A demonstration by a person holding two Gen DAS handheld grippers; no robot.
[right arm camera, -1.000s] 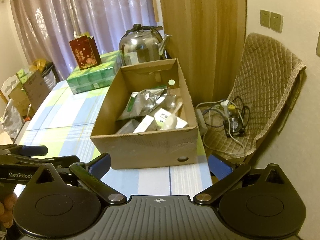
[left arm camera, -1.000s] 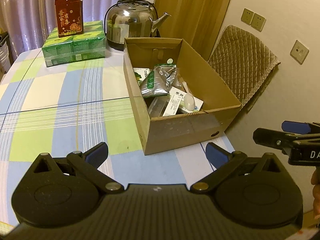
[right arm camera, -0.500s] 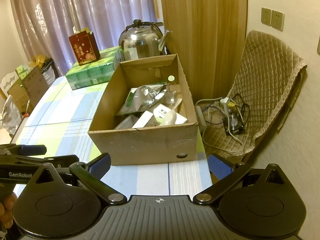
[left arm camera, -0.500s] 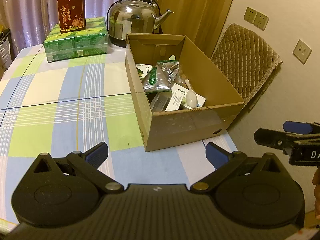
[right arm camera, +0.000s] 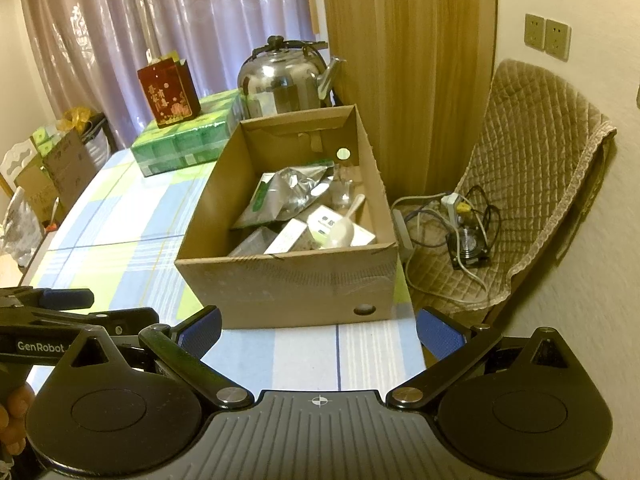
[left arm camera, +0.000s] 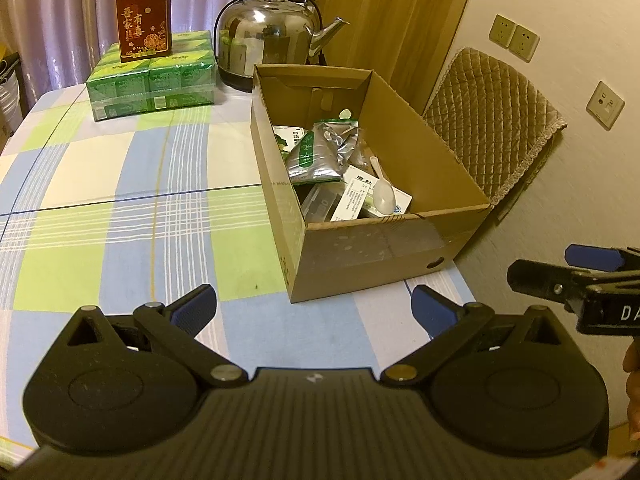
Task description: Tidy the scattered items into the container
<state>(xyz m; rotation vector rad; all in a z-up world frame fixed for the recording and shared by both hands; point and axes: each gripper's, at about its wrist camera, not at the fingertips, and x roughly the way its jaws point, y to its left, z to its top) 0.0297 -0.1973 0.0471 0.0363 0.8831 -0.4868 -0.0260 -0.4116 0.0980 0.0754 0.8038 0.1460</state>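
Wide view over the table with its checked blue, green and cream cloth, and the cloth around the box lies bare. Sitting at the table's right end is the cardboard box, open-topped, close to the edge. Behind it stands the steel kettle, and to the kettle's left the stack of green packs with a dark red carton upright on top. Off the table's end, a quilted chair carries a tangle of cables. Inside the box: a silver pouch leaning over white packets, and a white spoon resting on those packets. The left gripper hovers short of the box, fingers spread wide, nothing between them. The right gripper matches it, fingers parted and empty, just short of the box's near wall.
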